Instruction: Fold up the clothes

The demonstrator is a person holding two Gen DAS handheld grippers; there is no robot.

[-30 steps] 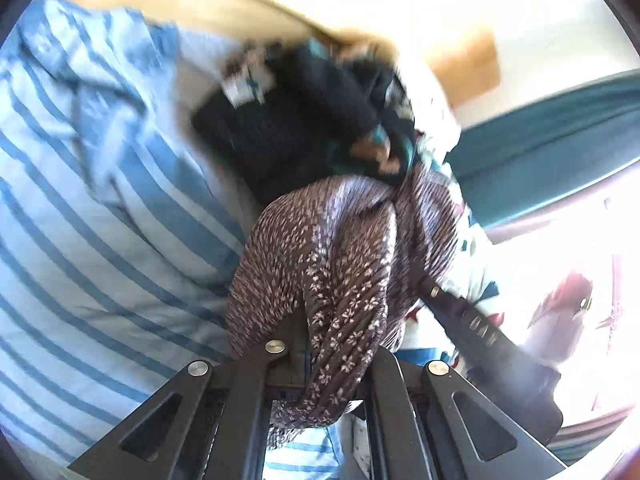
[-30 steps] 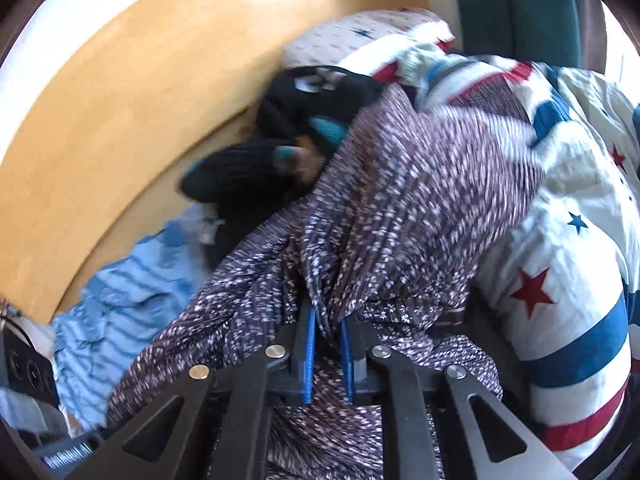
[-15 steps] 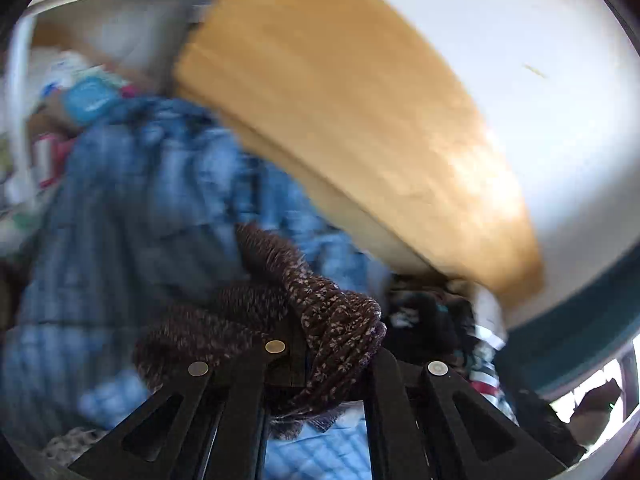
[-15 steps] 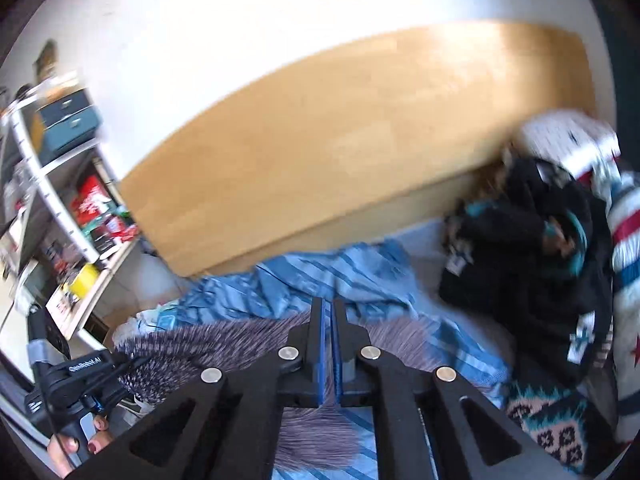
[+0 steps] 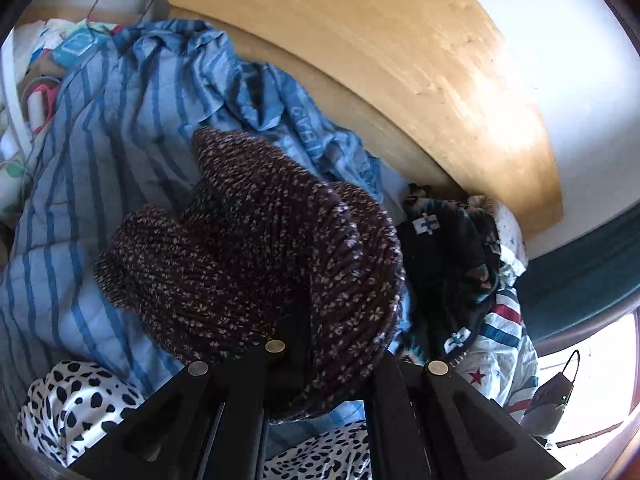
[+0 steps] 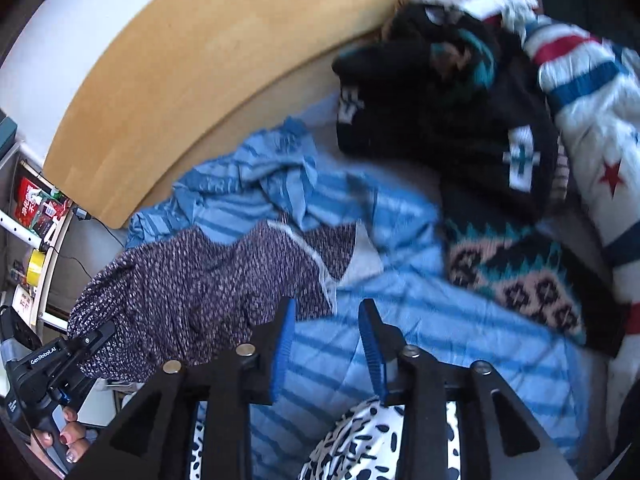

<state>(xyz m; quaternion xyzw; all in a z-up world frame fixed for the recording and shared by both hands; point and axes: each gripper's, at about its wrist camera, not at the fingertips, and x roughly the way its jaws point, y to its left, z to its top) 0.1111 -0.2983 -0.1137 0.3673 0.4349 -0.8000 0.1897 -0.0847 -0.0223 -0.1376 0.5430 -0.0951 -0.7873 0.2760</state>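
Note:
A dark purple pleated garment with tiny pale flowers (image 5: 256, 264) hangs bunched over my left gripper (image 5: 328, 360), which is shut on it; the cloth hides the fingertips. In the right wrist view the same garment (image 6: 192, 288) spreads across the blue striped bedding (image 6: 400, 320), its left end held up by the left gripper (image 6: 92, 336) in a person's hand (image 6: 72, 440). My right gripper (image 6: 328, 316) hovers just right of the garment's white-edged hem. Its jaws are opening, and only bedding shows between the blue pads.
A heap of black knitwear (image 6: 440, 120) and a patterned knit (image 6: 520, 272) lies to the right, beside a star-and-stripe quilt (image 6: 592, 140). A wooden headboard (image 6: 200, 60) runs behind. Black-spotted white fabric (image 6: 360, 440) lies near the front. A cluttered shelf (image 6: 36, 216) stands left.
Both grippers swung left, away from the black heap, carrying the garment over the striped bedding. The right gripper let go of the cloth and its jaws parted; the left stays shut on it.

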